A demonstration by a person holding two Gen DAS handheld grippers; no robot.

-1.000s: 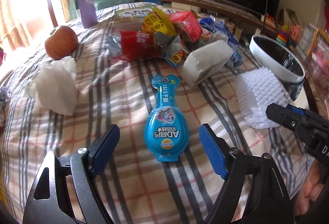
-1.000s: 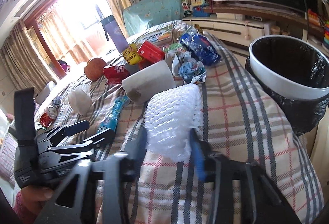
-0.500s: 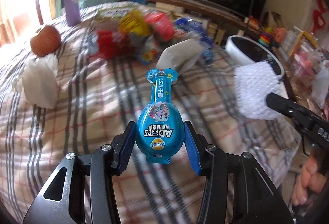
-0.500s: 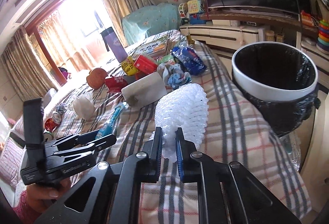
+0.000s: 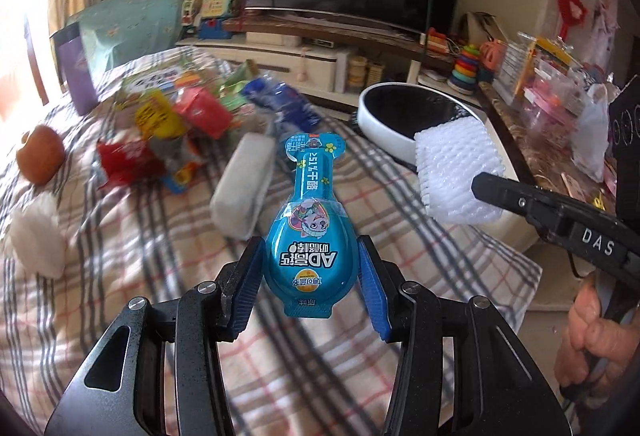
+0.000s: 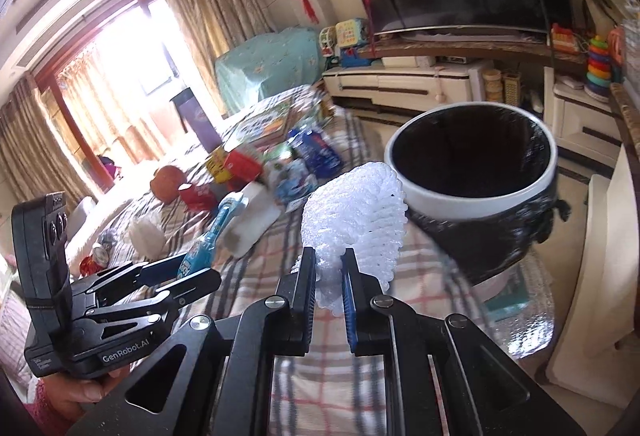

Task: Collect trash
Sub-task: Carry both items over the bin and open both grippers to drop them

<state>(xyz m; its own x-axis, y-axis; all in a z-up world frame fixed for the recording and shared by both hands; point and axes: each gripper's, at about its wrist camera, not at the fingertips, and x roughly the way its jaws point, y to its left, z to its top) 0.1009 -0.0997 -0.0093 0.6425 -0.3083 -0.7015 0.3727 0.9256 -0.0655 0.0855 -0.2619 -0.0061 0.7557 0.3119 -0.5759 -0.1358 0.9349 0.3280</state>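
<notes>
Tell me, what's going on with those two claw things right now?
Left gripper shut on blue snack packet, lifted off the bed. Right gripper shut on white foam fruit net. Black-lined trash bin just ahead, path clear.

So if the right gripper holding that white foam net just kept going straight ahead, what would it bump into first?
Most likely the white-rimmed bin lined with a black bag, a little to the right of its line. The right gripper pinches the white foam net, which would touch first. Depth is hard to judge.
</notes>
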